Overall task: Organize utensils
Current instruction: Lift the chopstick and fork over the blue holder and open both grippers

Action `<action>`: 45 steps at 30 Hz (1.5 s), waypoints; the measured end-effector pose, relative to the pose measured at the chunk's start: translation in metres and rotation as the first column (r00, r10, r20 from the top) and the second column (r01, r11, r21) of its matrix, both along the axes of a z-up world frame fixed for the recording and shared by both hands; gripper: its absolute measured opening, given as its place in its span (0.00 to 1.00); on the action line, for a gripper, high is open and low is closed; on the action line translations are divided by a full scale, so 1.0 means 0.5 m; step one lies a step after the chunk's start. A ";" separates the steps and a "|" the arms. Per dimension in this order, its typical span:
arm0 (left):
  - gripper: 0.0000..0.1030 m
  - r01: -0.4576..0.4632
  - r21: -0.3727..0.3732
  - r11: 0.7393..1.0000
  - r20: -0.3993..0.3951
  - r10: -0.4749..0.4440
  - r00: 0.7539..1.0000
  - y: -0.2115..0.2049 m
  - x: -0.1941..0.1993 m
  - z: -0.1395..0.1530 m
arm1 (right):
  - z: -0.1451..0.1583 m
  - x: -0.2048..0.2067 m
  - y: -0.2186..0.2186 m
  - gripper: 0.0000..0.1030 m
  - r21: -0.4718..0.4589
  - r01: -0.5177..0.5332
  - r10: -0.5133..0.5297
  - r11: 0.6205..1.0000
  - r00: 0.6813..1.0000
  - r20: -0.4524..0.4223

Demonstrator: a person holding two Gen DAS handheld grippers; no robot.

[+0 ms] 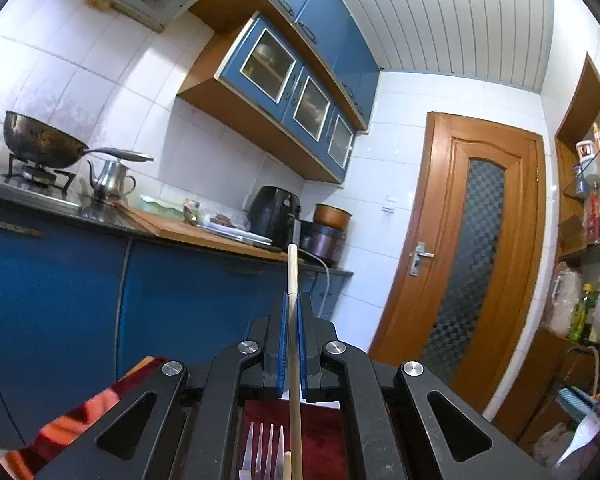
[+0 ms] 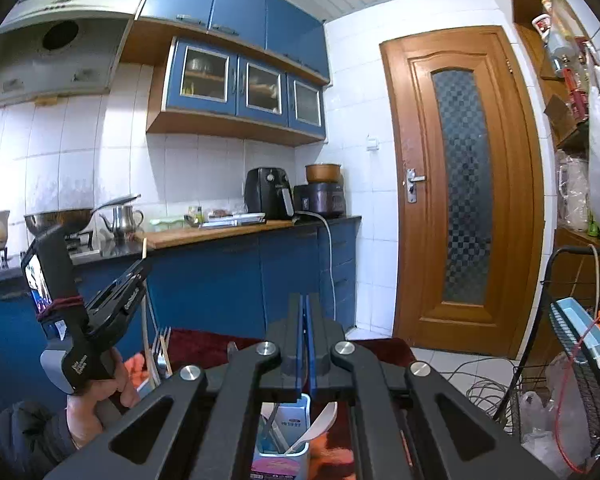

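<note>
My left gripper (image 1: 292, 304) is shut on a pale wooden chopstick (image 1: 293, 280) that stands upright between the blue pads and runs down past them. Below it a fork's tines (image 1: 266, 446) and a second chopstick tip (image 1: 287, 464) show over a dark red cloth (image 1: 324, 440). My right gripper (image 2: 305, 304) is shut with nothing between the pads. Under it stands a white utensil cup (image 2: 284, 432) with a white spoon (image 2: 320, 424) and other utensils inside. In the right wrist view the left gripper (image 2: 140, 268) is at the left, holding the chopstick (image 2: 144, 248) above a fork (image 2: 164, 344).
A blue-fronted kitchen counter (image 2: 220, 232) carries a wok (image 1: 44, 140), a kettle (image 1: 110, 178), an air fryer (image 2: 268, 192) and a cooker. A wooden door (image 2: 460, 184) is at the right. A wire rack (image 2: 572, 344) and loose cables (image 2: 488, 392) sit at the lower right.
</note>
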State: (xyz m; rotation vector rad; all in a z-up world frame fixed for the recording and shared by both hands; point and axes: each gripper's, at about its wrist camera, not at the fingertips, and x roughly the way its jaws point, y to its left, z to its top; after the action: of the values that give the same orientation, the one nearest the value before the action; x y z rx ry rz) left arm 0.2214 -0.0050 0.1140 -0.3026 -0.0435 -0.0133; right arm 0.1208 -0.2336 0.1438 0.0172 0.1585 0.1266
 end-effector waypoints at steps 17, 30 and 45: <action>0.04 0.045 0.062 0.997 -0.156 -0.035 0.987 0.001 -0.013 -0.077 | -0.111 0.069 0.019 0.05 0.029 -0.089 0.093 0.996 0.976 -0.198; 0.15 0.131 0.105 0.986 -0.266 -0.099 0.959 -0.006 -0.054 -0.091 | -0.112 0.021 0.023 0.38 0.093 -0.178 0.194 0.980 0.959 -0.208; 0.31 0.226 0.127 0.966 -0.462 -0.144 0.875 -0.005 -0.158 -0.084 | -0.109 -0.065 0.031 0.50 0.125 -0.197 0.220 0.973 0.951 -0.216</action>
State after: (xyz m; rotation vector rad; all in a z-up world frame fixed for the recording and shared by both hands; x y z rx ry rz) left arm 0.1423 -0.0073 0.0722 -0.1232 0.4493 -0.1382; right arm 0.0883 -0.2179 0.0894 0.1172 0.3844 0.3449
